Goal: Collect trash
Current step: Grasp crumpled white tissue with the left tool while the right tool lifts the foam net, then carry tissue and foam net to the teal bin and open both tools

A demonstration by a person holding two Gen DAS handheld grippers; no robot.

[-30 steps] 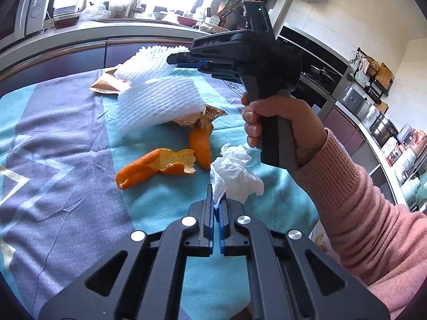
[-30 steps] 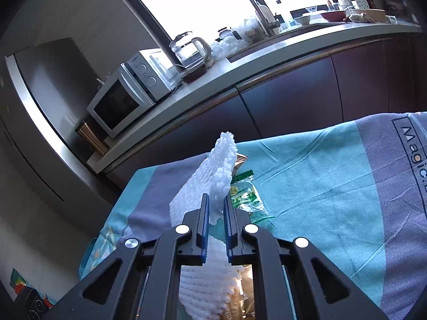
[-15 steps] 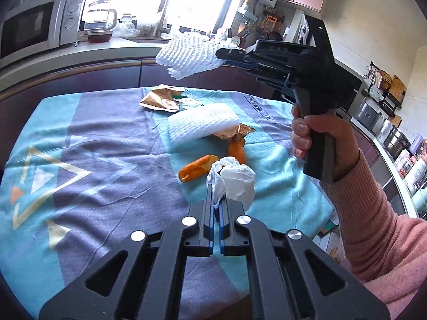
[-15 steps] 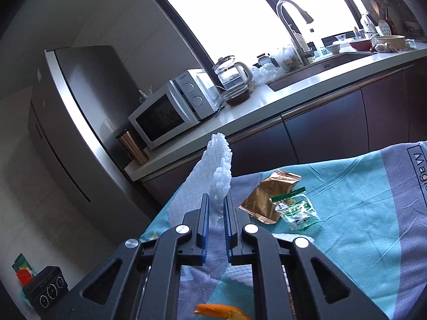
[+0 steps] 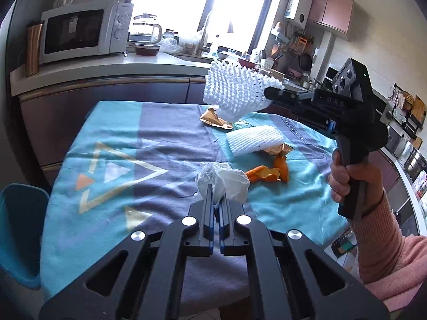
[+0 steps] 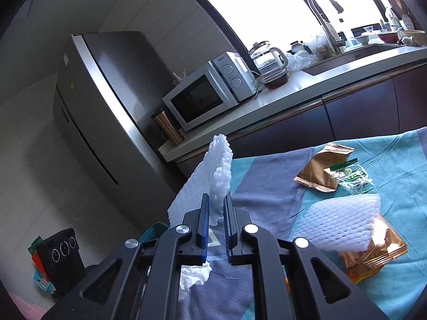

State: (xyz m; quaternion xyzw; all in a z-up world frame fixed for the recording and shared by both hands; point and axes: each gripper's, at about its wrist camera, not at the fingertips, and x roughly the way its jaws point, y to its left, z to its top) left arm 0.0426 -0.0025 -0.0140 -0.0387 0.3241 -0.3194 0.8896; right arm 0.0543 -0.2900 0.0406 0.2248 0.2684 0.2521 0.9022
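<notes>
My left gripper (image 5: 216, 190) is shut on a crumpled white tissue (image 5: 226, 181), held above the tablecloth. My right gripper (image 6: 215, 200) is shut on a white foam fruit net (image 6: 210, 176); the left wrist view shows that same foam net (image 5: 234, 93) lifted high over the table's far side, at the tip of the right gripper (image 5: 269, 93). A second foam net (image 5: 253, 140) lies on the cloth over a gold wrapper (image 6: 373, 253). Orange peel (image 5: 267, 173) lies near it. Another gold wrapper (image 6: 323, 168) and a green packet (image 6: 352, 178) lie farther back.
The table wears a blue and grey cloth (image 5: 133, 165). A blue chair (image 5: 18, 226) stands at its left. Behind run a counter with a microwave (image 5: 80, 32), a kettle (image 5: 145, 30) and a sink tap (image 6: 325, 21); a fridge (image 6: 106, 106) stands left. A hand (image 5: 352, 184) grips the right tool.
Both grippers rose and drew back from the table with their loads. The tissue left the cloth beside the peel, and the foam net went from on the pile to high above it.
</notes>
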